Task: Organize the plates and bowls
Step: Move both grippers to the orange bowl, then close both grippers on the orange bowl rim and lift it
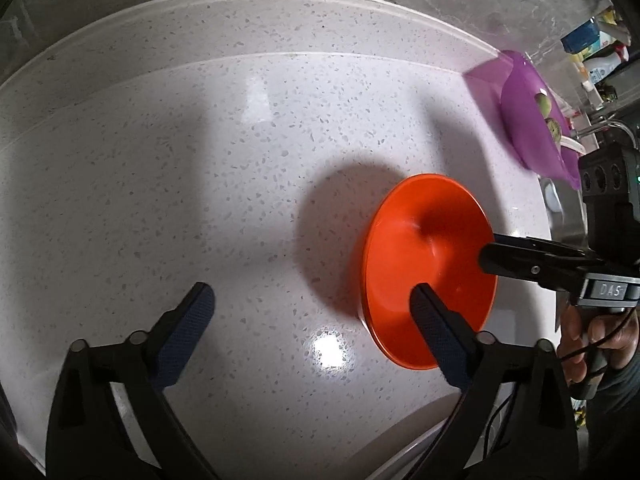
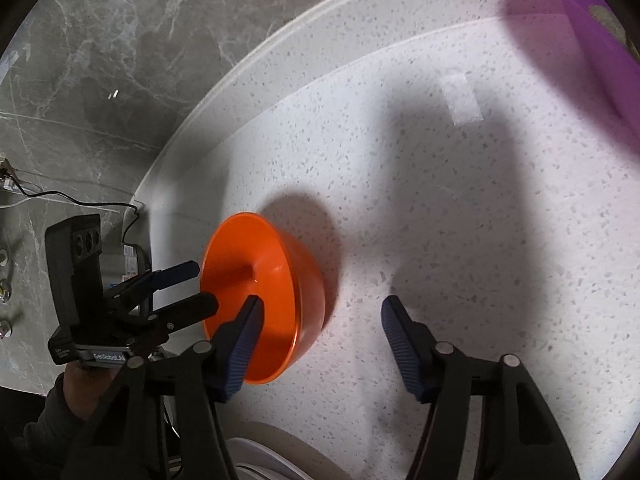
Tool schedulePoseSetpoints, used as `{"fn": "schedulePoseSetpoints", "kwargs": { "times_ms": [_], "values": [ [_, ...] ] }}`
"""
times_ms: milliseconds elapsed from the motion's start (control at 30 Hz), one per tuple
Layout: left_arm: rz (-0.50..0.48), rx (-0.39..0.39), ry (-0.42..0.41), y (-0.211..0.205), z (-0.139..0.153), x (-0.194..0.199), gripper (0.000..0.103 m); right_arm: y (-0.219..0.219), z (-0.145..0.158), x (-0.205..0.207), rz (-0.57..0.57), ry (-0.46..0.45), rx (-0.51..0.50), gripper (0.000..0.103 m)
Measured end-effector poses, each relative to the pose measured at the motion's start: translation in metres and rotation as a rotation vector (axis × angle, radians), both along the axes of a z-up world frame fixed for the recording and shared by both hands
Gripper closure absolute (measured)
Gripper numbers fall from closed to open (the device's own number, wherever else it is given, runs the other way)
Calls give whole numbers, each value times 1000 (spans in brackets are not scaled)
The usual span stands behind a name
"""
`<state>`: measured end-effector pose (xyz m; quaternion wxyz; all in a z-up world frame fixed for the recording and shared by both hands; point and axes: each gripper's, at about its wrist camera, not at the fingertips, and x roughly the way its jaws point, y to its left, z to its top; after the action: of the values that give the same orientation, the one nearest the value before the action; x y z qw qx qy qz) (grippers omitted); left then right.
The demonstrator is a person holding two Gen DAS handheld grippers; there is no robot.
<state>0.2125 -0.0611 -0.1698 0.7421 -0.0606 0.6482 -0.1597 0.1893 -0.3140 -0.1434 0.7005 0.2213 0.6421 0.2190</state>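
An orange bowl (image 1: pixel 420 256) (image 2: pixel 276 292) rests on the speckled white counter (image 1: pixel 240 184). My left gripper (image 1: pixel 312 308) hangs above the counter with its jaws wide apart. Its right finger (image 1: pixel 436 332) overlaps the bowl's near rim and its left finger is over bare counter. From the right wrist, the left gripper (image 2: pixel 196 286) shows at the bowl's left edge. My right gripper (image 2: pixel 322 320) is open astride the bowl's near wall, one finger (image 2: pixel 244 340) over the inside and the other outside. No pad visibly presses on the bowl. The right gripper (image 1: pixel 490 254) reaches over the bowl's right rim.
A purple basin (image 1: pixel 528 136) (image 2: pixel 580 20) holding green fruit stands at the counter's back right corner, beside a tap and bottles (image 1: pixel 596 56). White plate rims (image 2: pixel 260 452) show at the near edge. A grey marble wall (image 2: pixel 100 80) backs the counter's raised lip.
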Motion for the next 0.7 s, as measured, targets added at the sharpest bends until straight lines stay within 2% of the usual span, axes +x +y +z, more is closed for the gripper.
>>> {"fn": "schedulePoseSetpoints", "kwargs": {
  "times_ms": [33,100,200,267,367,433,700],
  "values": [
    [-3,-2,4,-2,-2,1,15,1,-1,0,1,5,-3,43],
    [1,2,11,-10,-7,5,34,6,-4,1,9,13,-8,48],
    [7,-6,23,-15,-15,9,50,9,-6,2,13,24,-21,57],
    [4,-32,25,-17,-17,11,59,11,-8,4,21,31,-25,68],
    [-9,-52,24,-23,-15,12,75,16,-8,4,30,38,-16,77],
    [-13,-47,20,-29,-13,12,82,19,-7,4,39,38,-6,85],
    [-2,-56,45,-35,-16,5,93,24,-7,3,32,51,-10,87]
  ]
}}
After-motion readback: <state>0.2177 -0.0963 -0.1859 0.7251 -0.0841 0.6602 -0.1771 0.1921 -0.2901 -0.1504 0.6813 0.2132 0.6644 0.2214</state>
